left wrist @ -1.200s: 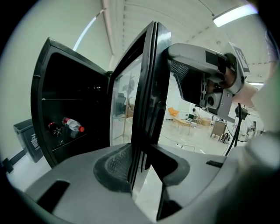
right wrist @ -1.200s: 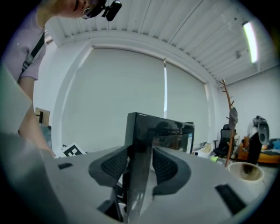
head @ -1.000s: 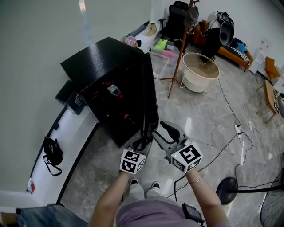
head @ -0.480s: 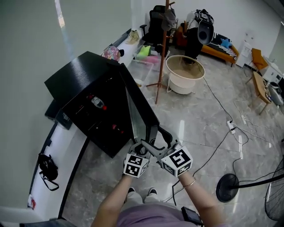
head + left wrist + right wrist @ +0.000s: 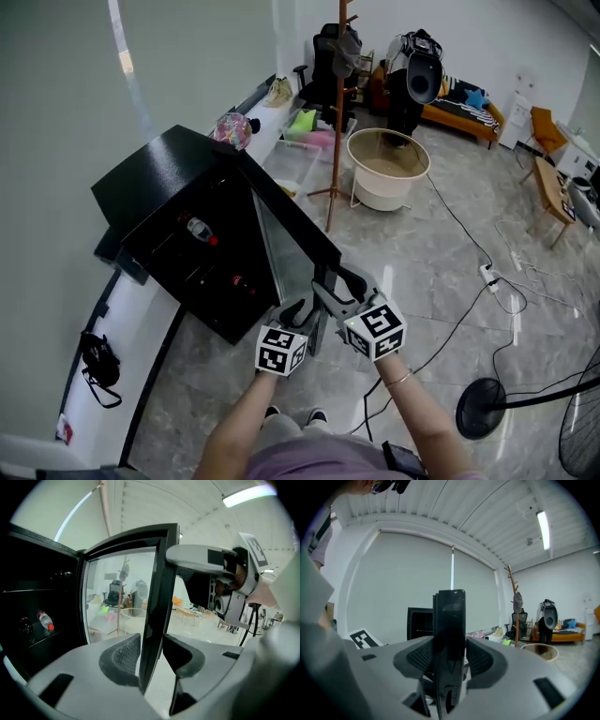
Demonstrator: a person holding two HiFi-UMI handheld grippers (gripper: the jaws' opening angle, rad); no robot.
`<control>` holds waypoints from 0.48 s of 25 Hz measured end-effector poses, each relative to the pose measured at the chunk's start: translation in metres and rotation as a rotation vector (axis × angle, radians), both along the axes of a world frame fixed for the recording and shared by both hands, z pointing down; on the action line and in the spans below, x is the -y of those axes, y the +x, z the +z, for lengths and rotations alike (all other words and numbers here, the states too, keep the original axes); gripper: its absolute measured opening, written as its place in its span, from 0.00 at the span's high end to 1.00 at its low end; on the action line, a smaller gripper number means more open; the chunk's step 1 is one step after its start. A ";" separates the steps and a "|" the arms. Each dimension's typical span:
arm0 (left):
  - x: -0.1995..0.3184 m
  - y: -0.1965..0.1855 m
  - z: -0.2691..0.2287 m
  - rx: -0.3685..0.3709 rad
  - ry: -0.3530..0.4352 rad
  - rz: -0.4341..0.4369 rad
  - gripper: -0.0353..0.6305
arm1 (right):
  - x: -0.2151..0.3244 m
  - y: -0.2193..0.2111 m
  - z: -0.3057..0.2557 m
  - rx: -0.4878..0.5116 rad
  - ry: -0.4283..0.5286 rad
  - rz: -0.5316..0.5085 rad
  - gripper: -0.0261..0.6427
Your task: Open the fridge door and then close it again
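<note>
A black fridge point(image 5: 159, 187) stands with its glass door point(image 5: 291, 220) swung wide open; bottles point(image 5: 199, 228) sit on its shelves. Both grippers are at the door's free edge. My left gripper point(image 5: 298, 314) straddles the lower edge; in the left gripper view the door point(image 5: 159, 597) runs between the jaws of the left gripper point(image 5: 151, 653), which are opening, with a gap at the right pad. My right gripper point(image 5: 336, 286) is just above it. In the right gripper view the door edge point(image 5: 450, 616) fills the right gripper point(image 5: 450, 656), its jaws closing with both pads against it.
A white tub point(image 5: 387, 169) and a wooden coat stand point(image 5: 336, 112) stand beyond the door. A floor fan point(image 5: 483, 408) and trailing cables point(image 5: 487, 277) lie to the right. A low white ledge with a black bag point(image 5: 98, 361) runs along the left wall.
The door has swung further open. Both grippers travelled with its edge, and the right gripper, earlier beside the door, now has the edge between its jaws.
</note>
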State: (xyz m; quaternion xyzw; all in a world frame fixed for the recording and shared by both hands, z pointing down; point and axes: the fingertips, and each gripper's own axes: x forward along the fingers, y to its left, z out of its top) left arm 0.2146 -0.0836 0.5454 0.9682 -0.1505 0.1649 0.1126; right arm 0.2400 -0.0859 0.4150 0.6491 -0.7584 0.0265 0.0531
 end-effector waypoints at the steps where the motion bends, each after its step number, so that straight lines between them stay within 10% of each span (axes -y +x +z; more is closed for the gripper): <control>1: 0.003 0.001 -0.004 -0.004 0.013 -0.013 0.72 | -0.001 0.005 0.000 0.005 0.006 0.000 0.64; 12: 0.064 0.044 -0.058 -0.068 0.097 -0.092 0.73 | 0.001 0.063 0.002 0.080 0.052 0.040 0.65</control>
